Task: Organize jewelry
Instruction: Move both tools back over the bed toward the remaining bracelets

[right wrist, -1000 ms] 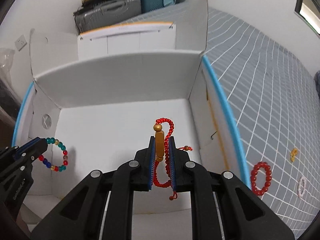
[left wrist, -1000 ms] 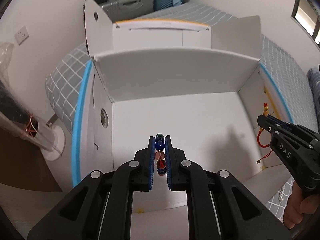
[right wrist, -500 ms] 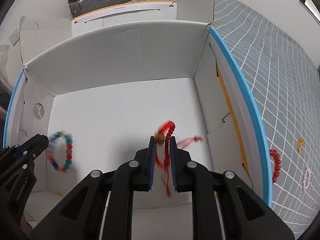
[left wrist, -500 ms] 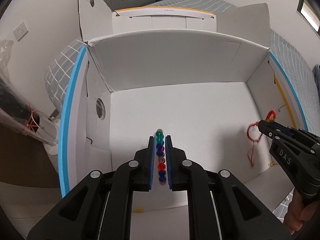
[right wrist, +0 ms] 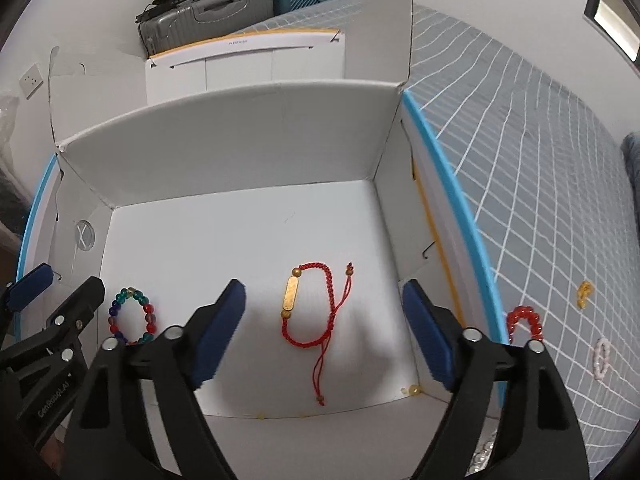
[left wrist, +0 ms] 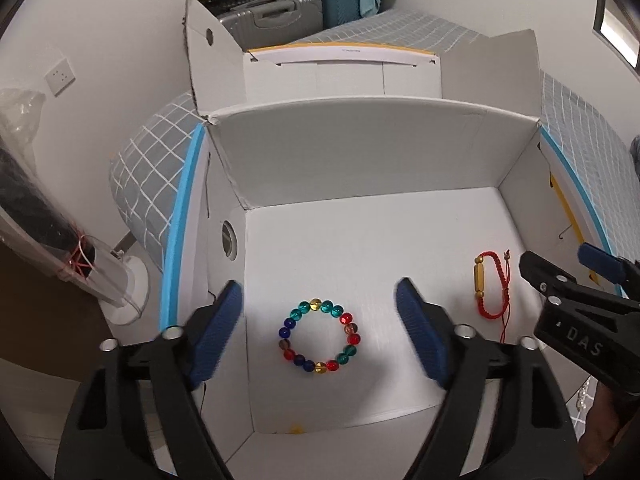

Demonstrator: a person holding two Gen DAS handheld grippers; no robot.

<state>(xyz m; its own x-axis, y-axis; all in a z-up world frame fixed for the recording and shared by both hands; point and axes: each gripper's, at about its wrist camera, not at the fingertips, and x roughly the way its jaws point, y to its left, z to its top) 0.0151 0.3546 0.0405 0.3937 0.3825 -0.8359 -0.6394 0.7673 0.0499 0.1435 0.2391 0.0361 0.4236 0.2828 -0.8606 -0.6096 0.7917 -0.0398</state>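
over on the left, the left gripper [left wrist: 318,322] has just let go: a moment ago its blue pads were pinched on the multicoloured bead bracelet [left wrist: 318,337], and now the fingers stand wide apart with the bracelet lying flat as a ring on the floor of the white cardboard box [left wrist: 372,160], toward the near left corner. moving right, the same thing has happened with the right gripper [right wrist: 324,332]: its fingers are spread wide too, and the red cord bracelet with the gold bar [right wrist: 308,306] that it was clamping now rests on the box floor toward the near right side, its loose cord ends trailing to the near edge. the two pieces lie well apart, neither touching a wall. so both are delivered, i'd say. out past the box's right wall, on the grey checked bedspread [right wrist: 560,160], a red bead bracelet [right wrist: 524,322], a small yellow piece [right wrist: 584,294] and a pale pink ring of beads [right wrist: 601,358] still wait, likely next.
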